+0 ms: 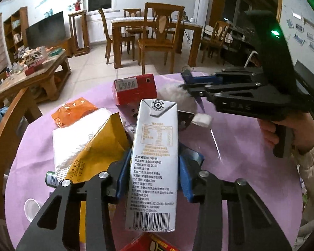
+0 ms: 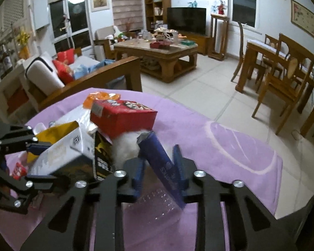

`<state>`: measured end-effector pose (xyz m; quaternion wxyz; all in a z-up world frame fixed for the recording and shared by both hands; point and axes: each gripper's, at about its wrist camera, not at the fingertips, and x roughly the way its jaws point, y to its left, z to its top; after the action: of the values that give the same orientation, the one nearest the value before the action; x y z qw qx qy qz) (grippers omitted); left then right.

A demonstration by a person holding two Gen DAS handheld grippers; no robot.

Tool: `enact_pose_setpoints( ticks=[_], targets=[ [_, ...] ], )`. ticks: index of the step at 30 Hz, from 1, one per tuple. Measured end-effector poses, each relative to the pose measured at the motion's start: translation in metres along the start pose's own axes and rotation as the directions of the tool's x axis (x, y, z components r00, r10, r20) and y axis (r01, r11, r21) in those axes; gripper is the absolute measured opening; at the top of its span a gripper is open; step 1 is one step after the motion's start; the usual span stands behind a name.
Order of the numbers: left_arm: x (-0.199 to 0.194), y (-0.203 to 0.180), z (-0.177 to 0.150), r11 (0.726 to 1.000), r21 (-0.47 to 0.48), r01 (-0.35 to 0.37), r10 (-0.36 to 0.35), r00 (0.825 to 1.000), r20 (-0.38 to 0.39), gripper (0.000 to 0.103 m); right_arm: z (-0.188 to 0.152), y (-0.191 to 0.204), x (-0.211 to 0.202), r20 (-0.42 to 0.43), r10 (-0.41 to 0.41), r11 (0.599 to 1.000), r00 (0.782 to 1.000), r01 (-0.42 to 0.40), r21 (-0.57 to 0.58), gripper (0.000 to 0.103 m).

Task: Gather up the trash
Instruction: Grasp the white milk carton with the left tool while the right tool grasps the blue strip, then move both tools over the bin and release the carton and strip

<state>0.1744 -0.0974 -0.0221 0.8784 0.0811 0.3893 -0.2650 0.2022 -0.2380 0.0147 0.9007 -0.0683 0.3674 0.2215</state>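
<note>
Left wrist: left gripper (image 1: 155, 172) pinches milk carton (image 1: 153, 161); right gripper (image 2: 160, 170) pinches blue wrapper (image 2: 160, 159); purple tablecloth (image 2: 230, 146).

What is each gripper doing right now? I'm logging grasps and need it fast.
Left gripper: shut on the white milk carton.
Right gripper: shut on the dark blue wrapper.

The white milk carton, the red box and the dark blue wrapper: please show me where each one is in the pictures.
white milk carton (image 1: 155, 156): left wrist view, on its printed side panel.
red box (image 2: 123, 117): right wrist view, on its front face.
dark blue wrapper (image 2: 159, 154): right wrist view, on its middle.
</note>
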Motion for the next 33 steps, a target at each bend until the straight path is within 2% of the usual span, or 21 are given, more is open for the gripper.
enact_pose_setpoints(
  ticks=[1, 4, 8, 13, 17, 22, 27, 33],
  targets=[
    [-0.002, 0.002, -0.003, 1.0, -0.008, 0.0, 0.0, 1.0, 0.006, 0.041, 0.0, 0.001, -0.004, 0.017, 0.007, 1.0, 1.0, -0.007, 0.008, 0.016],
    [-0.005, 0.007, -0.004, 0.999, -0.038, 0.003, -0.002, 1.0, 0.031, 0.04, -0.006, -0.003, -0.022, 0.081, 0.023, 0.999, 0.996, -0.026, 0.042, 0.014],
    [-0.024, 0.007, -0.01, 0.996, -0.071, 0.048, -0.041, 0.995, 0.093, 0.04, -0.019, -0.008, -0.06, 0.167, 0.047, 0.993, 0.985, -0.065, 0.103, 0.014],
    [-0.052, 0.003, -0.005, 0.989, -0.089, 0.115, -0.099, 0.98, 0.17, 0.04, -0.037, -0.011, -0.11, 0.274, 0.092, 0.968, 0.957, -0.151, 0.199, 0.014],
    [-0.068, -0.012, 0.004, 0.987, -0.063, 0.147, -0.131, 0.97, 0.206, 0.04, -0.05, -0.02, -0.143, 0.344, 0.112, 0.941, 0.932, -0.211, 0.266, 0.014],
    [-0.075, -0.034, 0.016, 0.981, -0.026, 0.193, -0.182, 0.956, 0.232, 0.04, -0.069, -0.041, -0.184, 0.399, 0.06, 0.925, 0.915, -0.201, 0.321, 0.014],
    [-0.067, -0.064, 0.035, 0.963, 0.005, 0.268, -0.261, 0.934, 0.245, 0.04, -0.103, -0.074, -0.229, 0.449, -0.039, 0.902, 0.893, -0.162, 0.4, 0.014],
    [-0.043, -0.118, 0.055, 0.925, 0.056, 0.375, -0.377, 0.898, 0.228, 0.04, -0.155, -0.127, -0.278, 0.478, -0.187, 0.852, 0.858, -0.1, 0.514, 0.014]
  ],
)
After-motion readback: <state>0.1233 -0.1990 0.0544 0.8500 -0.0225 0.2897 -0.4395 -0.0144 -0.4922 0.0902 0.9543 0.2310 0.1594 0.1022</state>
